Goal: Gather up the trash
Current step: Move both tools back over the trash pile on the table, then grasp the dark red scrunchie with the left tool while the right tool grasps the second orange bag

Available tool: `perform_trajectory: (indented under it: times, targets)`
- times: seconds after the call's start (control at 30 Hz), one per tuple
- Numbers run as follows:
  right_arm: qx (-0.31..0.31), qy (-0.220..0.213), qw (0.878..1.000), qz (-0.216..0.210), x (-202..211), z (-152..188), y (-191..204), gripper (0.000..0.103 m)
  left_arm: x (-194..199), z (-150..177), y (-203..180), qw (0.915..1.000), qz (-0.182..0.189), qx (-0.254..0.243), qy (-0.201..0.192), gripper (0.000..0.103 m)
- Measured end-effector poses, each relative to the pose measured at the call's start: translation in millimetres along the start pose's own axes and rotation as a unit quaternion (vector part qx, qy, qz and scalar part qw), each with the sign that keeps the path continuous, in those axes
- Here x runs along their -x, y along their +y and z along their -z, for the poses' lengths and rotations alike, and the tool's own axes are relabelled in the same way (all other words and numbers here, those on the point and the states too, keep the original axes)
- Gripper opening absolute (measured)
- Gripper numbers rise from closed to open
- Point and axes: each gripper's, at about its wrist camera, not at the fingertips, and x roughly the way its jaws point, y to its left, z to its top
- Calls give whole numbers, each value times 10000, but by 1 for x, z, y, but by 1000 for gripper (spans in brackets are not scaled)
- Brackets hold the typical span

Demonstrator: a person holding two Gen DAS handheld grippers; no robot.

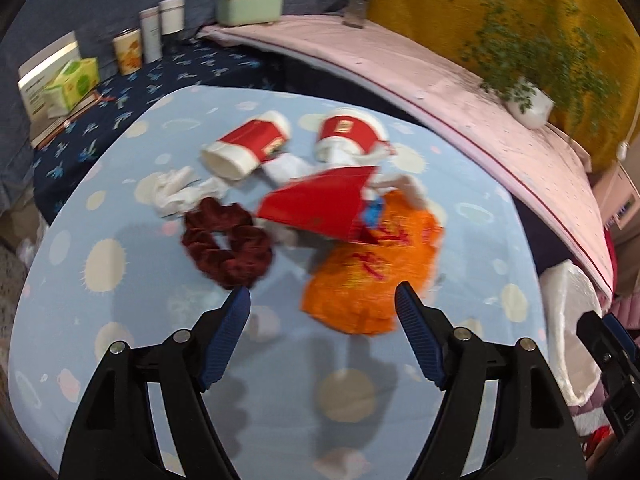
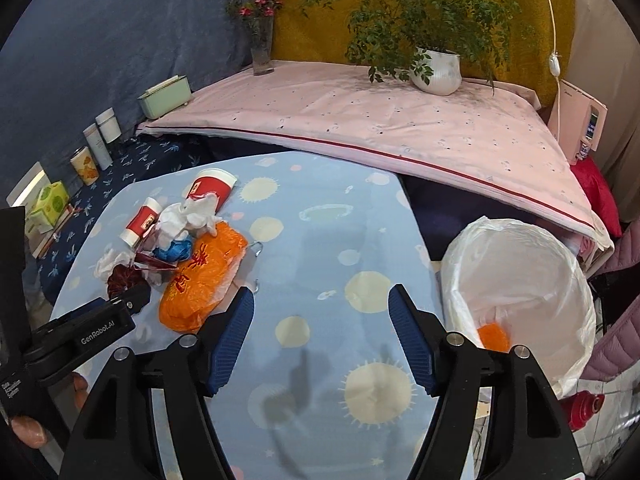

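**A:** Both sets of jaws are apart and empty. The left gripper (image 1: 322, 300) hangs just over the near edge of the orange plastic bag (image 1: 370, 276), and the trash pile sits far-left on the surface (image 2: 320, 240).

**B:** The lined bin (image 2: 516, 280) is off the right edge, right gripper (image 2: 321, 302) beside it. My worry is the maroon scrunchie (image 1: 228, 246). It's touching the pile, so a sloppy grab could bin it. The bag's also slippery, and the red carton (image 1: 320, 204) resting on it could tumble.
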Motion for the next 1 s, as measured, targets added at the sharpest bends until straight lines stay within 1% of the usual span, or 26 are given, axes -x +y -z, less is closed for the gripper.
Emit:
perform_trajectory:
  times: [0.1,0.23,0.4,0.53,0.67,0.8,0.9,0.97,1.0]
  targets:
    - [80,75,9999,-73,-10,3,16,67,-8,-2,26,9996,-136,236,63,71]
    - [143,191,9994,-258,-24,7,36,70,-20,-7,57,9979,-273,549,183,71]
    - [171,358,9981,-481,-44,10,60,72,-41,-13,84,9948,-309,898,375,71]
    - [133,470,9969,-622,-62,12,75,75,-56,-16,89,9938,-216,950,529,71]
    - [89,631,9957,-670,-83,13,87,75,-69,-19,88,9936,-153,943,603,71]
    - [-20,781,9943,-724,-102,13,95,75,-75,-22,87,9940,-110,911,591,70]
    - [-95,892,9930,-766,-115,14,98,75,-76,-24,86,9947,-53,855,562,61]
    - [-137,961,9921,-793,-121,16,99,74,-76,-25,85,9950,55,808,578,45]
    - [-147,991,9917,-811,-124,16,99,72,-76,-24,83,9952,105,773,591,42]
